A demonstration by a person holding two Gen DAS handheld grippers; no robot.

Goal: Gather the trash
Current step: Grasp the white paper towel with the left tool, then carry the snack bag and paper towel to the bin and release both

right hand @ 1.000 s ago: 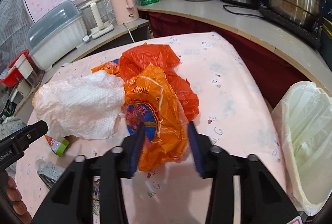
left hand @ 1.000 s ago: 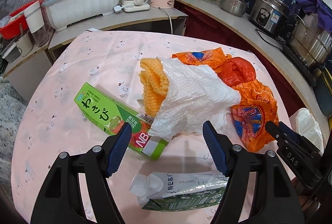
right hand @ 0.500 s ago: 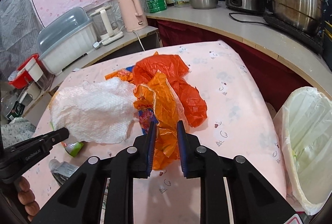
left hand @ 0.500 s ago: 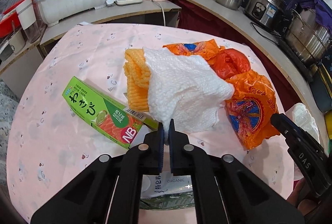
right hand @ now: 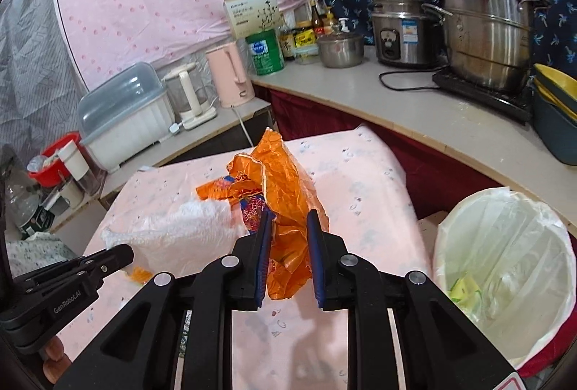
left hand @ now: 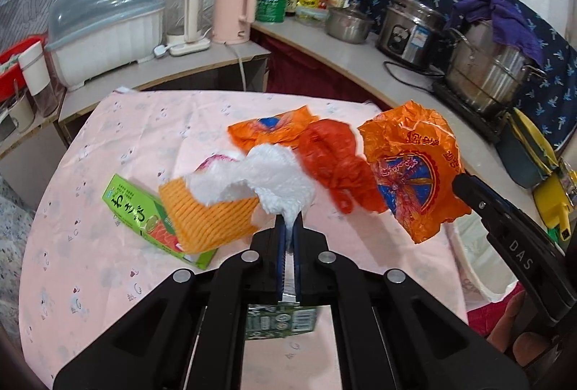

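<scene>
Trash: white paper towel (left hand: 267, 173) clamped in left tool (left hand: 288, 231); orange bag (right hand: 285, 209) in right tool (right hand: 288, 227); lined bin (right hand: 505, 245) beside.

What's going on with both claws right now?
Left tool shut on white paper towel. Right tool shut on orange bag. Lined bin nearby, path clear.

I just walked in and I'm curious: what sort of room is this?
Most likely a home kitchen. A rice cooker and a big steel pot stand on the counter, with a kettle and sauce bottles nearby.
</scene>
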